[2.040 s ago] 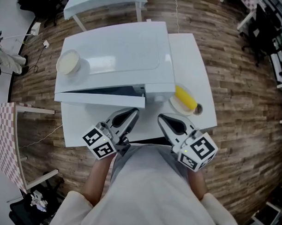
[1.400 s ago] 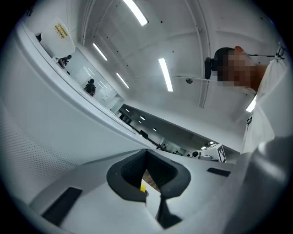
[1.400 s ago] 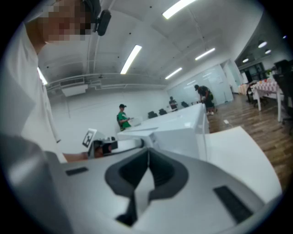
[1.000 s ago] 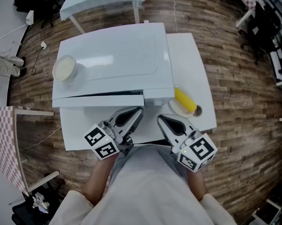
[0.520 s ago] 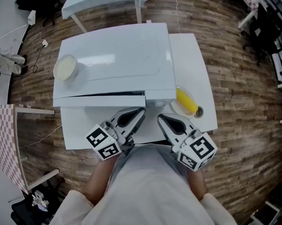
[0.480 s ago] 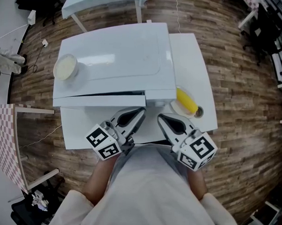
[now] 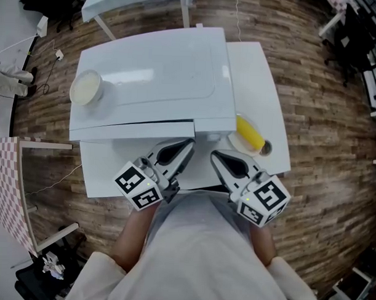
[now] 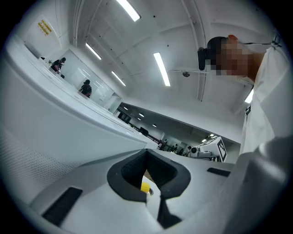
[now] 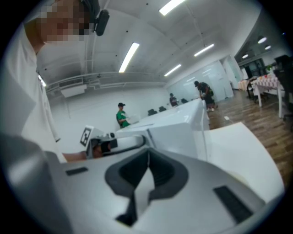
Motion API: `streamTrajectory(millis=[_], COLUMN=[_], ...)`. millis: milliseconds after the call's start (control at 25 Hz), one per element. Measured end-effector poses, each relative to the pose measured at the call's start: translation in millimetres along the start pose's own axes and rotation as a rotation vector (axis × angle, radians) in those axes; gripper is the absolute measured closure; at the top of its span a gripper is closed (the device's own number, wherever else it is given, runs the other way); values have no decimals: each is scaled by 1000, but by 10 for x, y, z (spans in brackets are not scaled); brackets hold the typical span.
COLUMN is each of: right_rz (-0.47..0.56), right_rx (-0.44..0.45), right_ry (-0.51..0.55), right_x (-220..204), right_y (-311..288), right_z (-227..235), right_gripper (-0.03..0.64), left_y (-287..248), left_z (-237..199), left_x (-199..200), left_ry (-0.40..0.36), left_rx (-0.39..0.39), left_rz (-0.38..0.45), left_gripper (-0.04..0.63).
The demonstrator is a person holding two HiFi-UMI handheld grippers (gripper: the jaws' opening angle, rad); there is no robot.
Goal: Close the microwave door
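Looking down at the microwave door (image 7: 133, 133) here: hanging just a crack open, showing a thin dark sliver along its top edge. Seeing it on the near front face of the white microwave (image 7: 153, 77), sitting on a white table (image 7: 258, 75).

Finding the left gripper (image 7: 187, 144) right in front of the door's right-hand end, tips pointing at its corner. Not managing to tell whether it's touching or just shy of it. Checking the left gripper view: jaws pressed together at the tips, gripping nothing, with only a bit of yellow peeking through the loop between them.

Spotting the right gripper (image 7: 215, 155) just beside the left one, aiming at the panel right of the door. Same deal in the right gripper view: jaws closed on each other, holding nothing.

Moving outward: noticing a pale round tub (image 7: 85, 88) parked on top of the microwave at its left end. Also catching a small plate (image 7: 236, 142) on the table just right of the microwave, carrying a yellow thing (image 7: 249, 132). Seeing wood-plank floor (image 7: 319, 108) all around.
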State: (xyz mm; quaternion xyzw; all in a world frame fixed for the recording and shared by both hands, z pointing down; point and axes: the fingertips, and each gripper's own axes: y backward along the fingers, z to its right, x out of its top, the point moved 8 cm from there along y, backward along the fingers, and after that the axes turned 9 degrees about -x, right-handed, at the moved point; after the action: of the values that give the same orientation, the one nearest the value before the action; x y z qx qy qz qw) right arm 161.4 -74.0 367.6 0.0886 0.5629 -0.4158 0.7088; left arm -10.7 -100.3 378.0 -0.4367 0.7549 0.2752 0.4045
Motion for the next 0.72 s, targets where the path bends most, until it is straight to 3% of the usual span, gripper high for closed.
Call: streamTrajectory(millis=[360, 560, 720], right_rz=[2, -2, 4], right_rx=[19, 18, 3], right_ry=[8, 12, 5], right_x=[-14, -37, -49], right_y=[-19, 16, 70], right_z=[-54, -69, -60], right_gripper=[594, 594, 594], left_y=[-58, -181, -149], left_z=[-67, -58, -69], left_x=[10, 14, 1], left_ry=[11, -17, 69], left_rx=[17, -42, -50], left_rz=[7, -35, 29], left_gripper=[578, 578, 578])
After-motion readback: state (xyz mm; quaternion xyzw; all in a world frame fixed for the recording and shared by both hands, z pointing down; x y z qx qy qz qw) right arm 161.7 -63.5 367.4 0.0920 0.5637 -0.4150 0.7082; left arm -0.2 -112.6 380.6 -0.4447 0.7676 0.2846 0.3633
